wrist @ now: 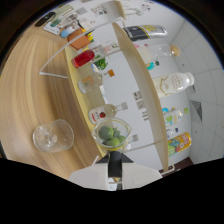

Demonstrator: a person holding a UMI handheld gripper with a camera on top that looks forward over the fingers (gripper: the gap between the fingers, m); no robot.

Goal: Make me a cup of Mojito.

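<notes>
Bench: pale wood, rolled over in this view because the tool is held turned; it fills the 9 o'clock side and carries the glass
Shelves: two light boards run from 12 o'clock down toward 5 o'clock, set against a white wall, probably so every ingredient sits within reach of the mixing spot
Bottles: several lie along the upper board toward 3 o'clock, a clear white-capped one the plainest; a dark-labelled one sits at 1 o'clock; labels are too small to read
Red jar: on the lower board at 11 o'clock, next to smaller jars
Glass: clear, empty as far as I can see, on the bench at 9 o'clock of the tool; likely the cup awaiting the drink
Lime cup: clear cup of green lime pieces just ahead of the fingers, mouth facing the camera
Tool: fingers drawn narrow and pressing the cup's base from both sides; judged, the limes are being carried toward the glass
Progress: early, nothing in the glass yet
</notes>
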